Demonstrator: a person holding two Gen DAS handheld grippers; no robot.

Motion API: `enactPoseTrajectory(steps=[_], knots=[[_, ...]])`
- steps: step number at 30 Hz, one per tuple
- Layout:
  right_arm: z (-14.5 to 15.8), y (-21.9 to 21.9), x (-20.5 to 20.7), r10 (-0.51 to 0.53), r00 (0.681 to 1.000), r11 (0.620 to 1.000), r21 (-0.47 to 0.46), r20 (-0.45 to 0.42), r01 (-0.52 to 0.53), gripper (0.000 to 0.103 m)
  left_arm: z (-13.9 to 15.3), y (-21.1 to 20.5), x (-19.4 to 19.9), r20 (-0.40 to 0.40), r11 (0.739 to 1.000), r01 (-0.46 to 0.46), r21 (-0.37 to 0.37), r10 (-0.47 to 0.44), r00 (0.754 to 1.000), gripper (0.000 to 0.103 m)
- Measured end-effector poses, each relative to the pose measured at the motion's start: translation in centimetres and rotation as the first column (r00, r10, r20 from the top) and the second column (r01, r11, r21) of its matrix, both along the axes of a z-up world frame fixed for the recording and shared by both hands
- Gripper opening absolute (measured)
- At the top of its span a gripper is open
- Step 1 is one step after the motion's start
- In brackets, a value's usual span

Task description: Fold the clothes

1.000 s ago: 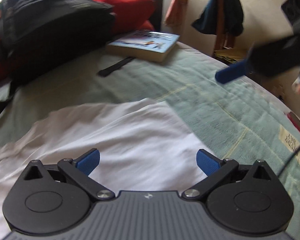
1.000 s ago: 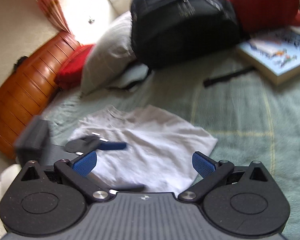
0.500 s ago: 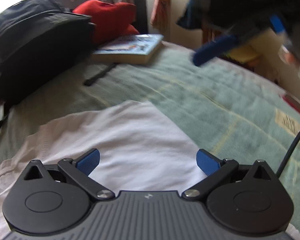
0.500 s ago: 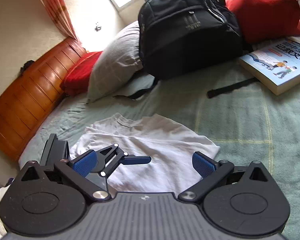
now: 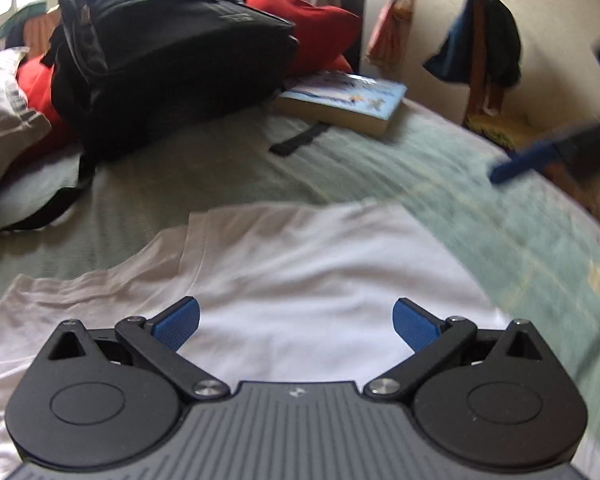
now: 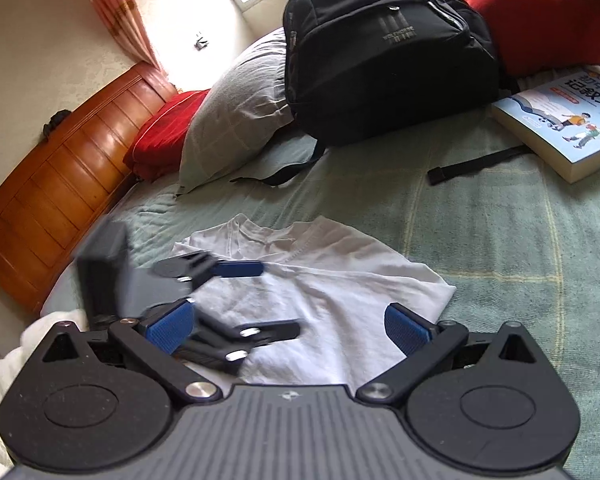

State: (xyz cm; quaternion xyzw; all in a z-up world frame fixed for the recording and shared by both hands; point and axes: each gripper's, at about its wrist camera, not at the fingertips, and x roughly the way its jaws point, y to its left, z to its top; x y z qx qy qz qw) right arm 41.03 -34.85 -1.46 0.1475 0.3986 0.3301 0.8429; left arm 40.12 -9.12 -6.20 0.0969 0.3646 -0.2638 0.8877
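A white t-shirt [image 5: 300,272] lies partly folded on the green bedspread [image 5: 480,220]; it also shows in the right wrist view [image 6: 340,280], collar toward the pillows. My left gripper [image 5: 296,324] is open and empty, hovering low over the shirt; it appears in the right wrist view [image 6: 256,296] over the shirt's left part. My right gripper [image 6: 286,326] is open and empty above the shirt's near edge; one blurred blue finger of it [image 5: 528,164] shows at the right of the left wrist view.
A black backpack [image 6: 384,52] with a loose strap [image 6: 476,166], a red garment [image 6: 540,12], a grey pillow [image 6: 236,112], a red pillow [image 6: 160,140] and a book [image 6: 560,124] lie at the far side. A wooden headboard [image 6: 56,184] stands at left.
The left gripper turned left, bringing the backpack and pillow into its view. The right gripper dropped lower at the right of that view. Both stayed open.
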Motion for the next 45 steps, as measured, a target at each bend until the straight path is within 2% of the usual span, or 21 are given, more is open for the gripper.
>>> enactPoseTrajectory(steps=[3, 5, 7, 12, 14, 16, 22, 24, 26, 31, 36, 40, 45], knots=[[-0.2, 0.2, 0.1, -0.003, 1.0, 1.0, -0.006, -0.008, 0.003, 0.103, -1.4, 1.0, -1.7, -0.018, 0.998, 0.002, 0.062, -0.001, 1.0, 0.102], [-0.2, 0.5, 0.1, 0.0, 1.0, 1.0, -0.018, -0.01, 0.0, 0.103, -2.1, 2.4, -2.3, -0.063, 0.999, -0.031, 0.028, 0.033, 0.997, 0.102], [-0.2, 0.7, 0.2, 0.006, 1.0, 1.0, -0.023, -0.011, -0.007, 0.103, -1.8, 3.5, -2.9, -0.073, 0.999, -0.051, 0.011, 0.051, 0.996, 0.102], [-0.4, 1.1, 0.4, 0.019, 1.0, 1.0, -0.024, -0.016, -0.019, 0.103, -0.2, 5.8, -2.7, -0.039, 0.995, -0.102, 0.017, 0.103, 0.994, 0.102], [-0.6, 1.3, 0.5, 0.025, 0.999, 0.999, -0.026, -0.021, -0.025, 0.103, -0.6, 7.2, -1.8, -0.069, 0.985, -0.172, 0.003, 0.172, 0.983, 0.102], [-0.8, 1.6, 0.6, 0.032, 0.999, 0.999, -0.031, -0.027, -0.033, 0.103, -1.6, 9.0, -1.2, -0.126, 0.968, -0.251, 0.01, 0.25, 0.96, 0.102], [-1.2, 2.0, 0.9, 0.045, 0.998, 0.999, -0.019, -0.044, -0.046, 0.103, 0.0, 11.5, -2.5, -0.072, 0.954, -0.296, 0.047, 0.299, 0.951, 0.102], [-1.3, 2.1, 0.9, 0.042, 0.998, 0.999, -0.019, -0.049, -0.043, 0.103, 0.0, 12.4, -2.0, -0.089, 0.946, -0.321, 0.042, 0.324, 0.942, 0.102], [-1.3, 2.4, 0.9, 0.046, 0.998, 0.999, -0.026, -0.048, -0.047, 0.103, -0.9, 13.3, -1.2, -0.137, 0.93, -0.36, 0.077, 0.368, 0.92, 0.102], [-1.4, 3.2, 0.8, 0.062, 0.997, 0.997, -0.04, -0.048, -0.064, 0.103, 0.4, 13.7, -2.0, -0.137, 0.907, -0.398, 0.137, 0.415, 0.899, 0.102], [-1.6, 4.3, 0.7, 0.07, 0.996, 0.996, -0.057, -0.052, -0.073, 0.103, 4.4, 13.5, -7.1, -0.055, 0.919, -0.343, 0.197, 0.359, 0.932, 0.102], [-1.0, 5.9, -0.3, 0.087, 0.996, 0.992, -0.089, -0.026, -0.089, 0.103, 5.7, 15.0, -13.7, -0.032, 0.908, -0.337, 0.248, 0.355, 0.934, 0.102], [1.7, 9.4, -4.0, 0.126, 0.989, 0.976, -0.187, 0.079, -0.11, 0.103, 6.9, 17.1, -21.0, 0.025, 0.892, -0.34, 0.299, 0.349, 0.937, 0.102]])
